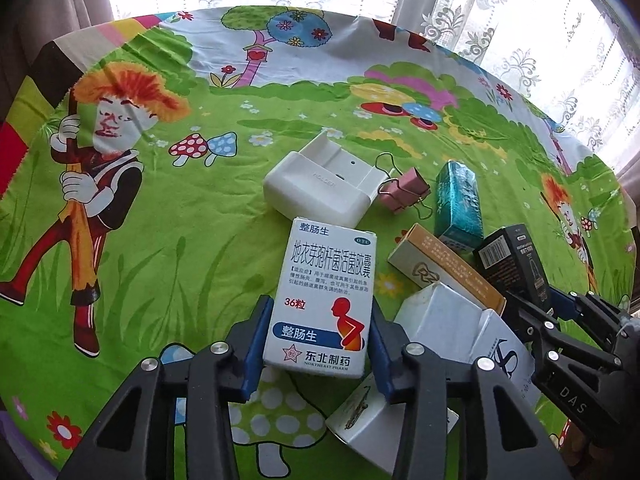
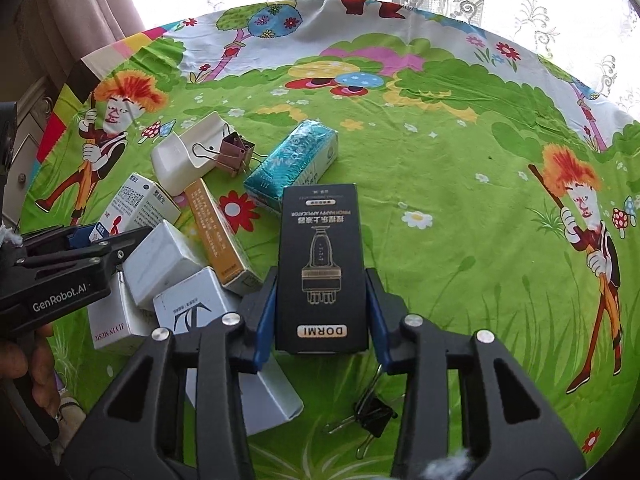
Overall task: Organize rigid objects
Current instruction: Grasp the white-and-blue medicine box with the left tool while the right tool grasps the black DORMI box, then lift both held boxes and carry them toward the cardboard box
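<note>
Blue fingers of the left gripper (image 1: 318, 350) pinch the white box (image 1: 326, 294) while the right gripper (image 2: 322, 320) pinches the black box (image 2: 322, 268), both lifted off the messy worktop (image 2: 440, 200) to sort them.

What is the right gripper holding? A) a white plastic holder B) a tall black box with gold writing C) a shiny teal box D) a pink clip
B: the right gripper has its blue-padded fingers pressed on both sides of the tall black cardboard box with gold print, while the pink binder clip, white plastic holder and shiny teal box lie on the cloth beyond.
</note>
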`<action>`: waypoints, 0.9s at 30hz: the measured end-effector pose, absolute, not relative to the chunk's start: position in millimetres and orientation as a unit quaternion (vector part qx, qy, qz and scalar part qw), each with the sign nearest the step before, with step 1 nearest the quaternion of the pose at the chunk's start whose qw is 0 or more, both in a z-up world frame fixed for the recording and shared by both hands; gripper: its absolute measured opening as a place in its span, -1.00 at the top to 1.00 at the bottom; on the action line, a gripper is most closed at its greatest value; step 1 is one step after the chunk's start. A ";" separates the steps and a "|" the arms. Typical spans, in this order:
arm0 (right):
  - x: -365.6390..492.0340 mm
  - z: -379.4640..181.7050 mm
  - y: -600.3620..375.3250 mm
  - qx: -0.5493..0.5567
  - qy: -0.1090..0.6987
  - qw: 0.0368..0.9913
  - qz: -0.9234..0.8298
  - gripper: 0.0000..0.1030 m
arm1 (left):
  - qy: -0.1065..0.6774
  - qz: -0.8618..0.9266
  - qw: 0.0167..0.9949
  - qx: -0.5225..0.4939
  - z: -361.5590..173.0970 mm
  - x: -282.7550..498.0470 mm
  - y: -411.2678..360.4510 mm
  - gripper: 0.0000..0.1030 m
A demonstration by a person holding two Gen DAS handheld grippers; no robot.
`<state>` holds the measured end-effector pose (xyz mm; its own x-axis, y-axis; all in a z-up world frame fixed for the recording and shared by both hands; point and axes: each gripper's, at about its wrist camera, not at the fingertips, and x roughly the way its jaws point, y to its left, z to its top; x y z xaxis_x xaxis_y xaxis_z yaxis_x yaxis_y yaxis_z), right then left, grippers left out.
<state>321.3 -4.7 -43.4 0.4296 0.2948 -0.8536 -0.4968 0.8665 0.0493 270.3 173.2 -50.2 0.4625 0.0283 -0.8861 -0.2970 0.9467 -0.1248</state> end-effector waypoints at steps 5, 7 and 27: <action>316.6 -29.4 -13.7 -0.111 0.453 0.858 0.214 0.17 | 0.500 0.113 0.848 -0.133 -45.8 264.4 175.2 0.14; 313.1 -20.4 -19.2 -0.112 0.441 0.867 0.204 0.17 | 0.493 0.121 0.851 -0.134 -40.0 260.0 176.0 0.14; 234.1 45.4 -65.3 -0.087 0.385 0.903 0.170 0.17 | 0.423 0.136 0.882 -0.157 16.6 174.0 143.0 0.14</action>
<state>234.1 -65.3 45.4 0.6459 0.2400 -0.7247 -0.3735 0.9273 -0.0257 174.0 143.0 16.6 0.6054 0.1069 -0.7887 -0.3730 0.9135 -0.1625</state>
